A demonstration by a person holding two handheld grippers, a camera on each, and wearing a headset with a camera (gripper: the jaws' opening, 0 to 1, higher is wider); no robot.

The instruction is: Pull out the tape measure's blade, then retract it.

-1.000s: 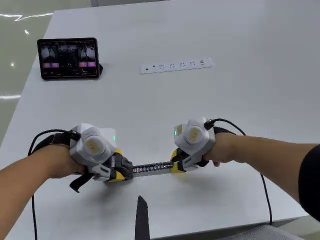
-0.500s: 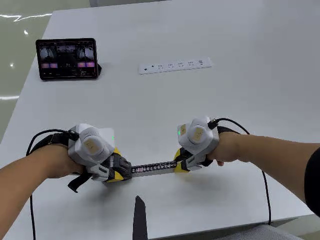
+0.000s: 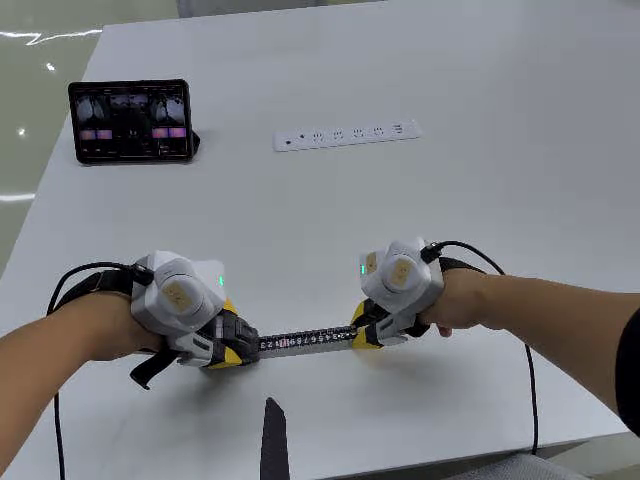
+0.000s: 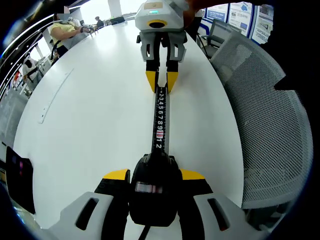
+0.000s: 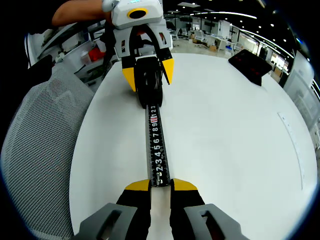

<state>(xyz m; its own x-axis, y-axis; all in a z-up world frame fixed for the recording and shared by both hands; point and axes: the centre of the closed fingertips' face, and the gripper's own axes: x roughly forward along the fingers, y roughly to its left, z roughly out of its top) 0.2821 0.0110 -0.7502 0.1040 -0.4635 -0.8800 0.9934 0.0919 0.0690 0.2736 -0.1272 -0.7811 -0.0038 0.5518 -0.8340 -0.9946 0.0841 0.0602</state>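
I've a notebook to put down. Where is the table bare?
Bare: the middle between power strip and blade, and the table's right side. Crowded: the near edge, with left gripper, tape measure and right gripper; tablet far left.

Both rigs match: the left gripper (image 3: 235, 350) and the right gripper (image 3: 362, 336) have chunky pale grey shells and black jaws with bright yellow tips. There's a little green light (image 3: 219, 281) glowing on the left shell, and another one on the right. A thin black cable (image 3: 80, 270) comes off the left one, and a longer black lead (image 3: 530, 390) comes off the right. Black straps (image 3: 100, 282) go round the wrists. Forearms are bare, with just a dark sleeve (image 3: 630, 365) up by the right elbow.
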